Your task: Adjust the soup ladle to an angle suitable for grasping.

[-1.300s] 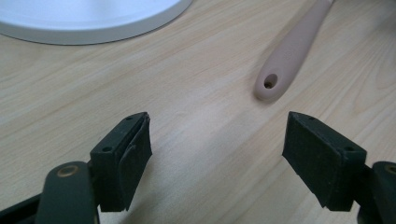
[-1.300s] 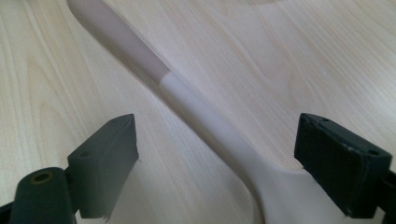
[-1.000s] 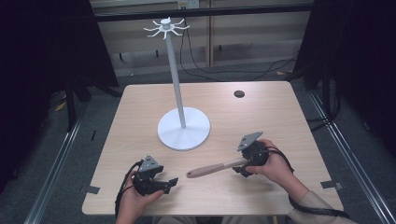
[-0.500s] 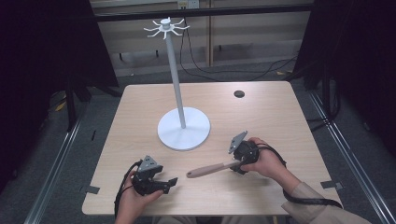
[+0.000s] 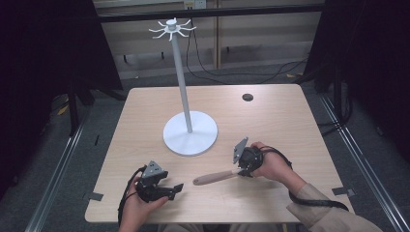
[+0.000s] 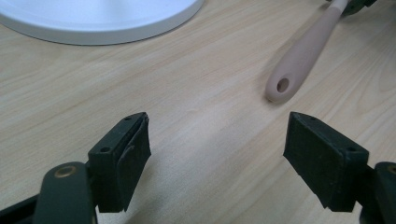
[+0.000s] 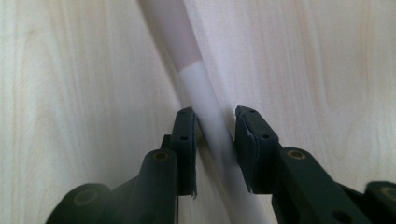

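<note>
A: Which step is this?

B: The grasp, I'd say. The right hand-held gripper (image 5: 240,170) sits at the white end of a utensil (image 5: 216,177) that lies flat on the desk (image 5: 290,125), near the front edge and right of the middle. Its jaws have just been closing, and in the right gripper view the pads (image 7: 186,140) flank the white shaft (image 7: 205,107) and seem to press it on both sides, so I read it as clenched on the utensil.

A: And the other one?

B: The left hand-held gripper (image 5: 169,189) rests low at the front left, released, jaws wide with nothing between them. In its own view the pinkish handle (image 6: 299,58) ends just ahead of it, with a hanging hole (image 6: 282,85) at the tip.

A: So where is this heading?

B: Probably to the white stand (image 5: 190,133) in the middle of the desk, whose hooks (image 5: 172,28) spread out at the top of the pole. That is my guess from the hole.

A: What does the next move call for?

B: A firm hold first, as the shaft is slim and could twist. Then a clean lift, with the holed end kept free and turned toward a hook.
</note>
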Motion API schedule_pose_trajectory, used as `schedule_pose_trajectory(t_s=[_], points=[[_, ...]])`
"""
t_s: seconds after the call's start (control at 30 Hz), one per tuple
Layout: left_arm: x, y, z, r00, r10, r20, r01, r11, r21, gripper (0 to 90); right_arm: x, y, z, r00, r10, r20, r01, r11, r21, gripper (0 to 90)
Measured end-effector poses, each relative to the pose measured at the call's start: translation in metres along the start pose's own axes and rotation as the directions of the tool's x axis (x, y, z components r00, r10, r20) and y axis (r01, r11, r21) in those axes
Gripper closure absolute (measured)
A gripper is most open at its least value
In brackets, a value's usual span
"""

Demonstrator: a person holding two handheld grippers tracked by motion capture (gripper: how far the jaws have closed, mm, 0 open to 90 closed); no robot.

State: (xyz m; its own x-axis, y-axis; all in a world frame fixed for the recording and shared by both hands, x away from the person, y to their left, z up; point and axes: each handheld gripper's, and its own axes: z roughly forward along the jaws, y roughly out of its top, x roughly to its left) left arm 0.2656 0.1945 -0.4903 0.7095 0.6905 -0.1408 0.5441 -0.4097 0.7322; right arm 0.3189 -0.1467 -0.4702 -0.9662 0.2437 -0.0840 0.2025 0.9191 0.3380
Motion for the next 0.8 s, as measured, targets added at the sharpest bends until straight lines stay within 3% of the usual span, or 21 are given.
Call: schedule_pose_trajectory(t_s=[0.1, 0.17, 0.2, 0.23, 0.37, 0.4, 0.43, 0.47, 0.6, 0.67, 0.73, 0.8], points=[[0.001, 0.000, -0.001, 1.0000, 0.000, -0.001, 0.000, 1.0000, 0.005, 22.3, 0.002, -0.002, -0.001, 0.9992, -0.022, -0.034, 0.021, 1.000, -0.015, 79.4], [0.001, -0.001, 0.000, 1.0000, -0.005, -0.005, 0.005, 1.0000, 0.001, 22.3, 0.002, -0.006, -0.002, 0.9980, 0.027, -0.057, -0.030, 0.998, -0.052, 79.5], [0.001, -0.001, 0.000, 1.0000, -0.005, -0.005, 0.005, 1.0000, 0.002, 22.3, 0.002, -0.008, -0.002, 0.9976, 0.014, -0.067, -0.019, 0.998, -0.066, 79.5], [0.001, -0.001, 0.000, 1.0000, -0.006, -0.004, 0.006, 1.0000, 0.001, 22.3, 0.003, -0.010, -0.004, 0.9979, -0.001, -0.065, -0.004, 0.998, -0.066, 79.5], [0.001, 0.000, 0.001, 1.0000, -0.004, -0.002, 0.004, 1.0000, 0.002, 22.2, 0.003, -0.015, -0.011, 0.9984, 0.025, -0.051, -0.031, 0.993, -0.115, 79.5], [0.000, 0.000, 0.001, 1.0000, -0.004, -0.003, 0.004, 1.0000, 0.003, 22.1, 0.003, -0.015, -0.017, 0.9983, 0.033, -0.048, -0.040, 0.988, -0.149, 79.5], [0.000, 0.000, 0.002, 1.0000, -0.004, -0.003, 0.004, 1.0000, 0.003, 22.1, 0.003, -0.015, -0.017, 0.9983, 0.033, -0.048, -0.040, 0.988, -0.149, 79.5], [0.000, 0.000, 0.002, 1.0000, -0.003, 0.000, 0.003, 1.0000, 0.002, 22.1, 0.003, -0.015, -0.023, 0.9987, 0.040, -0.031, -0.045, 0.981, -0.190, 79.5], [-0.001, 0.001, 0.003, 1.0000, -0.003, -0.002, 0.003, 1.0000, 0.004, 22.0, 0.005, -0.014, -0.030, 0.9971, 0.068, -0.034, -0.074, 0.972, -0.225, 79.4], [0.000, 0.001, 0.003, 1.0000, 0.002, 0.001, -0.002, 1.0000, 0.007, 22.0, 0.004, -0.014, -0.035, 0.9961, 0.083, -0.029, -0.088, 0.962, -0.258, 79.4], [-0.001, 0.001, 0.003, 1.0000, -0.002, 0.002, 0.002, 1.0000, 0.005, 22.0, 0.002, -0.015, -0.039, 0.9918, 0.123, -0.034, -0.128, 0.946, -0.297, 79.4], [0.000, 0.001, 0.003, 1.0000, 0.005, 0.002, -0.005, 0.9999, 0.010, 22.0, -0.001, -0.017, -0.043, 0.9857, 0.165, -0.037, -0.167, 0.917, -0.361, 79.4]])
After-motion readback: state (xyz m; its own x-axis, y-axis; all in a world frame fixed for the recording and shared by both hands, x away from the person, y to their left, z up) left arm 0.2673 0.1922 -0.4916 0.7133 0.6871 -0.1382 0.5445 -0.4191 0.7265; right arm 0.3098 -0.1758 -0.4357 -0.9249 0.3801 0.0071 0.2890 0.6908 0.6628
